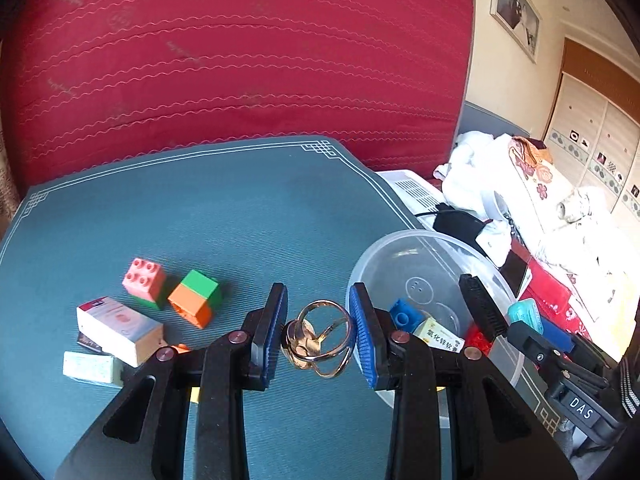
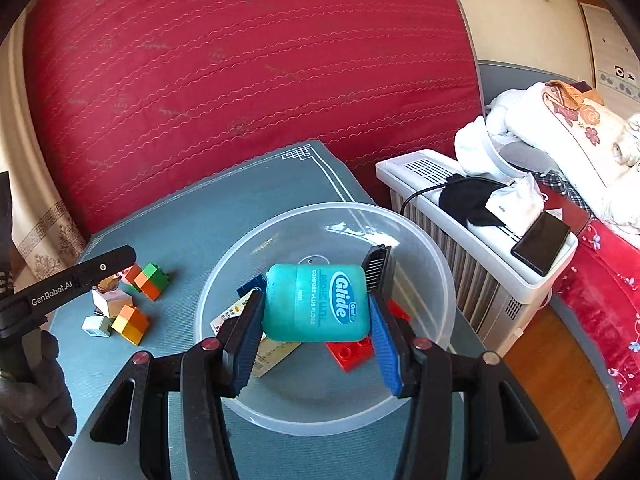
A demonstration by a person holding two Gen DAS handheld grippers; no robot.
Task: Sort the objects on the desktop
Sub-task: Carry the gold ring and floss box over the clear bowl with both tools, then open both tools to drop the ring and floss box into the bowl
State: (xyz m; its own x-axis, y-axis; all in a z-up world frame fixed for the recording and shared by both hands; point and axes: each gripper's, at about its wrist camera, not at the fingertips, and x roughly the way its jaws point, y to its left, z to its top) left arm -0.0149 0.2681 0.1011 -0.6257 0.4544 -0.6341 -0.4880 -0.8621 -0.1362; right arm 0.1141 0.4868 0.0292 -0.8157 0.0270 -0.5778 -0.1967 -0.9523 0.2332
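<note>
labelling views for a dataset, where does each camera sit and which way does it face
Left wrist: on the left tool, looking forward and down over the mat; its fingers grip a gold ring; the right tool shows at right.
Right wrist: on the right tool, looking down into the bowl; its fingers grip a floss box; the left tool's body and a gloved hand show at left.
Shared: mat, bowl, blocks, red mattress.

Red quilted mattress (image 2: 248, 72) stands upright straight ahead of the jaws, filling most of the far view. Cream wall (image 2: 516, 28) up and right of them, framed picture (image 1: 516, 16) on it. White slatted radiator unit (image 2: 480, 240) just right of the jaws, wood floor (image 2: 560, 380) below it. Wardrobe doors (image 1: 596, 136) far right. Bright daylight.
</note>
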